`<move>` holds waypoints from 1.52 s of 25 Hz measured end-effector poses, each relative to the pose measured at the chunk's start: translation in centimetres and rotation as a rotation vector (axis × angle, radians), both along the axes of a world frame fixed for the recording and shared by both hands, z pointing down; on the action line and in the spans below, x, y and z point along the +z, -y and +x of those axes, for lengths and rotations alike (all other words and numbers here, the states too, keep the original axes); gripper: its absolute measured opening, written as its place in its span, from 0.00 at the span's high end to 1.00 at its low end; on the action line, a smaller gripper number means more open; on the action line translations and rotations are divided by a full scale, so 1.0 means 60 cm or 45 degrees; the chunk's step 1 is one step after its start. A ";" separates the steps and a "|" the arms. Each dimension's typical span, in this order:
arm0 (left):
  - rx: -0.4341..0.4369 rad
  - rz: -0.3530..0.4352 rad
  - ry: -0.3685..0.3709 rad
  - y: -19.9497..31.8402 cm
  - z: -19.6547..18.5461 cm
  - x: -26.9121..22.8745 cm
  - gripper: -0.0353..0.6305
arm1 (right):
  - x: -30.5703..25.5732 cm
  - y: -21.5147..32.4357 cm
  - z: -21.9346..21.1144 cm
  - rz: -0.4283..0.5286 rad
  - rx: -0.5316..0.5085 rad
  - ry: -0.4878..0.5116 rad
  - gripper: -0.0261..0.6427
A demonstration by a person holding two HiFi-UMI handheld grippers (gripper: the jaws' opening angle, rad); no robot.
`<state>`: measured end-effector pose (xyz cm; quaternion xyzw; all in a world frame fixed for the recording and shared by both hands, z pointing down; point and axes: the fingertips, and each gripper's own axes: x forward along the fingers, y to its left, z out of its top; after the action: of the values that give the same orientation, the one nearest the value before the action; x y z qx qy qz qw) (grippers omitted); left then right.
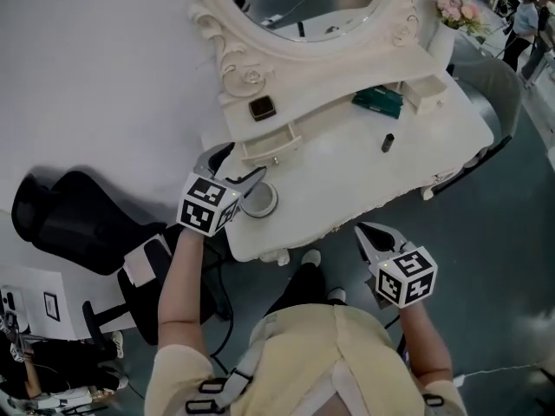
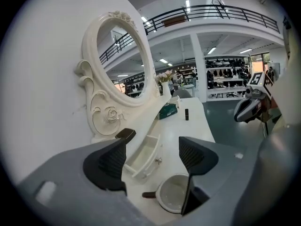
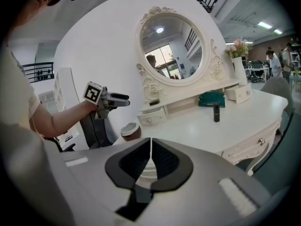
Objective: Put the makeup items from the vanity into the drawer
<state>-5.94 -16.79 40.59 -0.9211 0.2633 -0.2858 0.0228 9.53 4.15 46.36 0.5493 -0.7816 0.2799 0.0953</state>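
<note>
As you stand at the near edge of the white vanity point(image 1: 347, 176), your left gripper point(image 2: 153, 157) hangs over its near left corner with the jaws spread wide and nothing between the pads. Through the gap between those jaws, the left gripper view shows the small drawer point(image 2: 143, 152), pulled open beneath the shelf at the left foot of the oval mirror point(image 1: 321, 7). A round pot point(image 1: 258, 199) with a pale inside sits at the near left edge, just below that gripper's tips and apart from them. On the shelf directly above the open drawer rests a dark square compact point(image 1: 262, 108).

Your right gripper point(image 3: 151, 142) has its jaws pressed together and carries nothing. It sits off the vanity's near edge, toward the right, close to your body.

A black lipstick point(image 1: 388, 142) stands upright on the bare top, right of centre and well apart from both grippers. Behind it, against the back shelf, lies a teal case point(image 1: 378, 101), and a small drawer box point(image 1: 425, 92) stands just to the right of the case. A vase of pink flowers point(image 1: 458, 11) occupies the back right corner beside the mirror.
</note>
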 end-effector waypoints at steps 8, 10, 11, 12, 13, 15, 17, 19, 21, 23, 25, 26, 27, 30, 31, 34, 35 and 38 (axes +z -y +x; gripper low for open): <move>0.138 -0.058 0.066 0.130 0.023 0.029 0.40 | 0.013 0.084 0.005 -0.056 0.044 -0.026 0.94; 0.162 -0.074 0.071 0.158 0.028 0.039 0.40 | 0.019 0.102 0.006 -0.077 0.049 -0.033 0.94; 0.171 -0.082 0.074 0.171 0.030 0.045 0.40 | 0.022 0.110 0.007 -0.087 0.054 -0.035 0.94; 0.177 -0.090 0.075 0.183 0.032 0.050 0.40 | 0.025 0.118 0.007 -0.097 0.060 -0.036 0.94; 0.182 -0.098 0.072 0.194 0.035 0.056 0.40 | 0.027 0.126 0.008 -0.106 0.064 -0.038 0.94; 0.190 -0.114 0.057 0.215 0.043 0.066 0.40 | 0.032 0.141 0.009 -0.121 0.069 -0.045 0.94; 0.205 -0.131 0.043 0.230 0.054 0.076 0.40 | 0.037 0.154 0.008 -0.137 0.073 -0.055 0.94; 0.225 -0.143 0.038 0.243 0.064 0.086 0.40 | 0.040 0.165 0.008 -0.152 0.080 -0.061 0.94; 0.241 -0.152 0.038 0.255 0.070 0.094 0.40 | 0.042 0.176 0.007 -0.164 0.089 -0.061 0.94; 0.250 -0.152 0.046 0.266 0.072 0.100 0.40 | 0.045 0.185 0.005 -0.175 0.097 -0.061 0.94; 0.263 -0.152 0.060 0.273 0.073 0.108 0.40 | 0.049 0.191 0.003 -0.188 0.105 -0.060 0.94; 0.271 -0.155 0.065 0.276 0.074 0.112 0.40 | 0.051 0.194 0.002 -0.195 0.109 -0.059 0.94; 0.277 -0.160 0.067 0.278 0.074 0.116 0.40 | 0.053 0.196 0.000 -0.202 0.113 -0.057 0.94; 0.292 -0.184 0.056 0.288 0.077 0.125 0.40 | 0.059 0.202 -0.004 -0.224 0.123 -0.055 0.94; 0.301 -0.196 0.049 0.290 0.078 0.127 0.40 | 0.060 0.204 -0.006 -0.231 0.126 -0.055 0.94; 0.329 -0.223 0.044 0.290 0.081 0.135 0.40 | 0.064 0.210 -0.011 -0.247 0.134 -0.056 0.94; 0.335 -0.226 0.044 0.291 0.081 0.136 0.40 | 0.066 0.211 -0.013 -0.253 0.136 -0.056 0.94; 0.349 -0.232 0.046 0.291 0.081 0.138 0.40 | 0.071 0.213 -0.018 -0.268 0.138 -0.055 0.94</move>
<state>-1.06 -34.25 48.87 -0.9414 0.1077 -0.3192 -0.0174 8.44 -8.62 50.63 0.5837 -0.7147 0.3533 0.1541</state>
